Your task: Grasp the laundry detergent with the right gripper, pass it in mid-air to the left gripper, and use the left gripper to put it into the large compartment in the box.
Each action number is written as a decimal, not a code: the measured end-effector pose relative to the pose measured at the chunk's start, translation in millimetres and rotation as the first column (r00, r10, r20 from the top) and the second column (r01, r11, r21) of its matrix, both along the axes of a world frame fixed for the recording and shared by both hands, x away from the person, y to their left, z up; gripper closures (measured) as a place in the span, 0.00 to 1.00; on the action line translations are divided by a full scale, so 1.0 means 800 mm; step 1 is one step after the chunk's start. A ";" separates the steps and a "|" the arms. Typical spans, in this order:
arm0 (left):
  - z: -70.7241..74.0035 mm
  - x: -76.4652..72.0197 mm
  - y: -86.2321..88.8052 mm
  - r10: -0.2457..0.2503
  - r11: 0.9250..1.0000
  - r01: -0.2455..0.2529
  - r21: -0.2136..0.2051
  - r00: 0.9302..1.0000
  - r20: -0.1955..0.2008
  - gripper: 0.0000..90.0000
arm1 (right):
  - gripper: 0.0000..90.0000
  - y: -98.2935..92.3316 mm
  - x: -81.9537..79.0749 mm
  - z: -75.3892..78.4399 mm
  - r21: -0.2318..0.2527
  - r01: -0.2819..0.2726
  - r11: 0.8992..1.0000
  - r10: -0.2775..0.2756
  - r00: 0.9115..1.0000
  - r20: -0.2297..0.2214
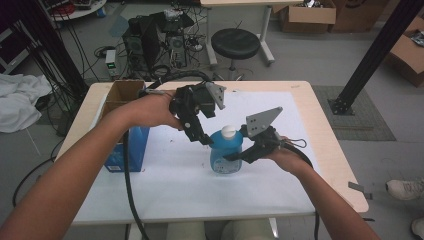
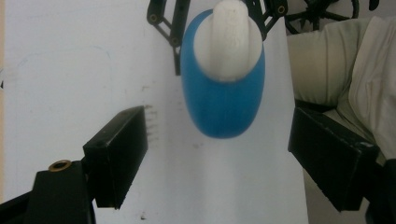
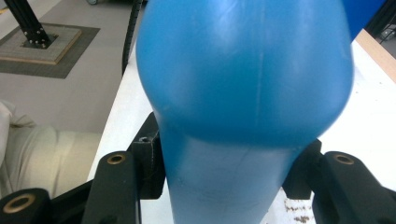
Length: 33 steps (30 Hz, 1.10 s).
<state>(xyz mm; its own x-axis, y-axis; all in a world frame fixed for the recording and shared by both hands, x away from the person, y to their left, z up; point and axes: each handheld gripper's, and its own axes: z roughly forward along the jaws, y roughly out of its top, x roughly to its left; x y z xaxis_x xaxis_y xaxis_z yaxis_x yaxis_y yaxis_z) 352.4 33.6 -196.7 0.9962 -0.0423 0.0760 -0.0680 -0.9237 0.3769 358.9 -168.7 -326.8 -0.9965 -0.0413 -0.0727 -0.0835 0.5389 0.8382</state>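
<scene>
High view gives the full layout: white-topped rectangular table (image 1: 165, 195), open brown-and-blue cardboard box (image 1: 122, 125) at its left edge, and the translucent blue plastic bottle with a white cap (image 1: 226, 150) upright mid-table, right gripper (image 1: 235, 156) clamped on its body, left gripper (image 1: 205, 139) beside its cap. Left gripper view looks down on the cap between spread jaws that touch nothing. Right gripper view adds close detail: smooth glossy blue wall, bulging above a narrower waist pinched by both jaws.
</scene>
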 end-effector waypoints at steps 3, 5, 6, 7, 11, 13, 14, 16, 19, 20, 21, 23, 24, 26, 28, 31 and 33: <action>-0.002 -0.002 -0.004 0.000 1.000 0.000 0.007 1.000 -0.006 0.23 | 0.51 0.005 0.000 0.002 -0.007 -0.005 1.000 0.005 1.000 0.002; -0.002 -0.003 -0.005 0.001 1.000 -0.001 0.007 1.000 -0.007 0.23 | 0.50 0.008 0.000 0.003 -0.012 -0.006 1.000 0.006 1.000 0.001; -0.003 -0.003 -0.006 0.002 1.000 -0.002 0.008 1.000 -0.008 0.23 | 0.50 0.009 0.001 0.003 -0.017 -0.006 1.000 0.006 1.000 0.000; -0.004 -0.003 -0.007 0.007 1.000 -0.007 0.010 1.000 -0.012 0.22 | 0.50 0.010 0.001 0.003 -0.019 -0.006 1.000 0.006 1.000 0.000; -0.008 -0.003 -0.013 -0.003 1.000 0.003 0.016 1.000 -0.012 0.22 | 0.50 0.014 0.001 0.002 -0.030 -0.004 1.000 0.004 1.000 -0.005; -0.011 -0.005 -0.017 -0.002 1.000 0.002 0.025 1.000 -0.021 0.22 | 0.50 0.016 0.001 0.002 -0.034 -0.006 0.999 0.005 1.000 -0.009; -0.013 -0.006 -0.019 -0.002 1.000 0.002 0.027 1.000 -0.025 0.22 | 0.50 0.017 0.001 0.002 -0.035 -0.005 0.999 0.005 1.000 -0.011; -0.015 -0.006 -0.022 -0.004 1.000 0.005 0.028 1.000 -0.026 0.22 | 0.50 0.017 0.001 0.002 -0.037 -0.005 0.999 0.005 1.000 -0.010; -0.018 -0.005 -0.025 -0.004 1.000 0.005 0.028 1.000 -0.025 0.22 | 0.50 0.019 0.000 0.003 -0.035 -0.005 0.999 0.005 1.000 -0.012; -0.019 -0.005 -0.026 -0.003 1.000 0.003 0.028 1.000 -0.028 0.22 | 0.50 0.019 0.000 0.003 -0.036 -0.006 0.999 0.005 1.000 -0.011; -0.020 -0.005 -0.027 0.003 1.000 -0.002 0.030 1.000 -0.031 0.22 | 0.50 0.019 0.000 0.004 -0.035 -0.008 0.999 0.008 1.000 -0.010; -0.023 -0.005 -0.028 0.005 0.999 -0.004 0.034 0.999 -0.034 0.22 | 0.50 0.020 0.000 0.004 -0.038 -0.003 0.999 0.003 1.000 -0.012; -0.024 -0.004 -0.029 0.004 0.999 -0.003 0.035 0.999 -0.033 0.22 | 0.50 0.020 0.000 0.004 -0.039 0.000 0.999 -0.001 1.000 -0.012; -0.026 -0.004 -0.030 0.009 0.999 -0.007 0.042 0.999 -0.037 0.22 | 0.50 0.021 0.000 0.003 -0.039 0.002 0.999 -0.003 1.000 -0.014; -0.029 -0.004 -0.031 0.011 0.999 -0.009 0.051 0.999 -0.037 0.22 | 0.50 0.021 0.000 0.002 -0.037 0.001 0.999 -0.002 1.000 -0.017; -0.034 -0.002 -0.033 0.017 0.998 -0.014 0.062 0.999 -0.037 0.22 | 0.50 0.022 0.000 0.000 -0.036 0.000 0.999 -0.001 1.000 -0.018; -0.037 -0.001 -0.035 0.022 0.997 -0.019 0.072 0.999 -0.040 0.23 | 0.50 0.022 0.001 0.000 -0.032 0.000 0.999 -0.001 1.000 -0.021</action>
<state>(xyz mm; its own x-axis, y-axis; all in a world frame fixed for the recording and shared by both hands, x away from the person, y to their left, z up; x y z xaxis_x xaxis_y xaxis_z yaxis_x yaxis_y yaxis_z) 351.6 6.0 -226.0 0.9991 -0.0261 0.0331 -0.0351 -0.9495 0.3118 359.3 -151.1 -327.1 -0.9978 -0.0427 -0.0508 -0.0660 0.5655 0.8221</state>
